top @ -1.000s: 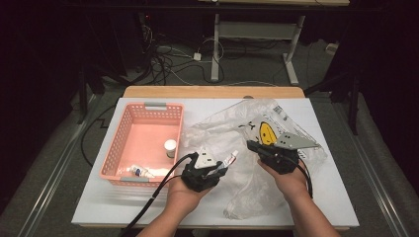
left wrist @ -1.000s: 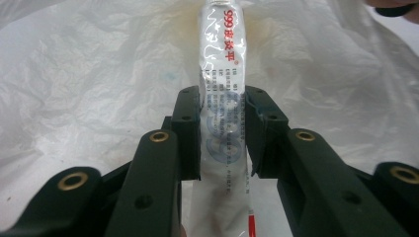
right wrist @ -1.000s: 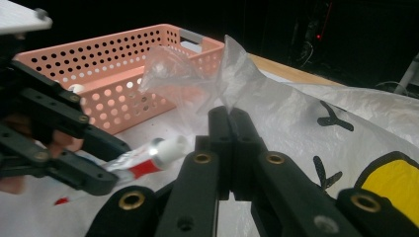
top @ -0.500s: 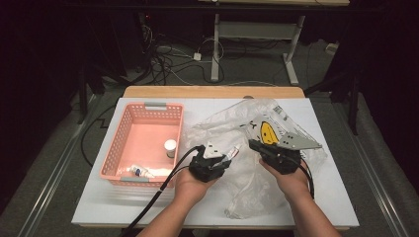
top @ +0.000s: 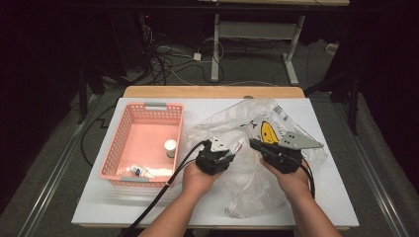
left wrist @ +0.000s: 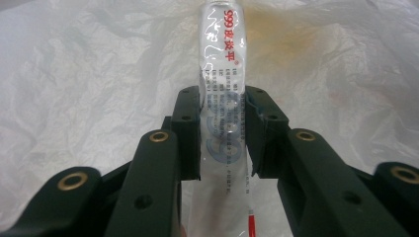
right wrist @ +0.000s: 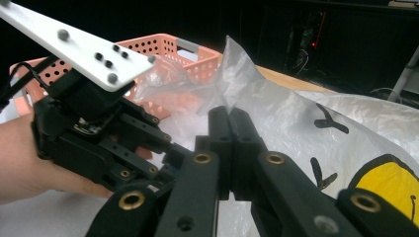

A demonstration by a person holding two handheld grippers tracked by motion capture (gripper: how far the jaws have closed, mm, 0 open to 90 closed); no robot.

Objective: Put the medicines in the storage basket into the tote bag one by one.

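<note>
From the high view, the left gripper (top: 228, 150) carries an ointment tube (top: 236, 147) over the plastic bag (top: 257, 190), at four o'clock from the pink basket (top: 114, 148).

Left gripper view: its jaws are clamped on the ointment tube (left wrist: 223, 113) mid-length, probably for bagging.

Right gripper view: the right gripper (right wrist: 230, 114) is fully closed, pinching the plastic bag (right wrist: 296, 123) edge, seemingly to hold its mouth up.

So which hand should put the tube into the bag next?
Left, likely: its hand-held gripper already clamps the tube over the plastic bag, while the right hand-held gripper pinches the bag's edge.
</note>
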